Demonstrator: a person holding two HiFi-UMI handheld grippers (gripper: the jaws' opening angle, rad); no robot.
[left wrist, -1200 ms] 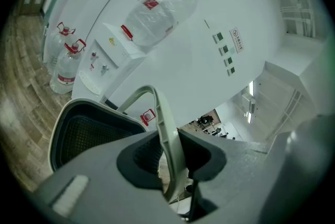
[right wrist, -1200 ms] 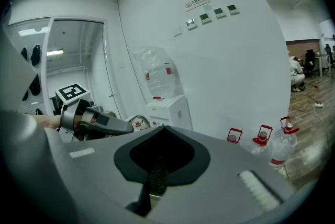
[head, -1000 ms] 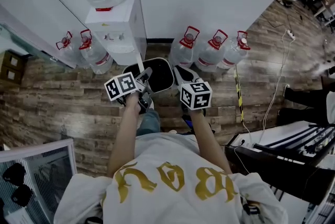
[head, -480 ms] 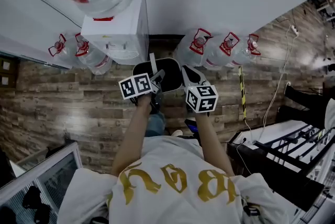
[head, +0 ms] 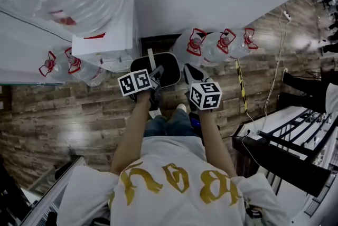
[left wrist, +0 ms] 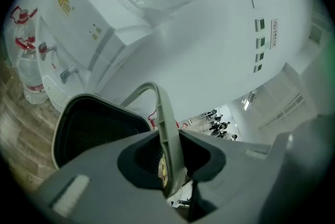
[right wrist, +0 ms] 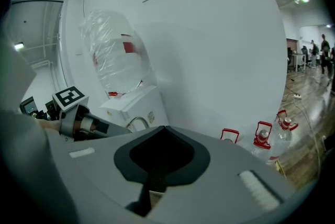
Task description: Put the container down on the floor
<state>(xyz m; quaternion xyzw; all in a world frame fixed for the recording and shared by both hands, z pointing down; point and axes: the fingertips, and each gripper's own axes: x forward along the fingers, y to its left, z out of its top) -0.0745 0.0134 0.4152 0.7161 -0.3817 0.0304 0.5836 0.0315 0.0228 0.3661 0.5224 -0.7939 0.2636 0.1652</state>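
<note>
Clamped tight, the left gripper has its jaws closed on the grey handle of the container, a black bin with a pale rim. The handle runs upright through the jaws and arches over to the bin, whose open mouth sits just beyond and to the left of them. From overhead the container is right in front of the person's knees, close by the foot of the white water dispenser; whether its base touches the wooden floor I cannot tell. The right gripper is held just beside the bin on its right, jaws together with nothing between them. Spare water bottles stand along the wall
</note>
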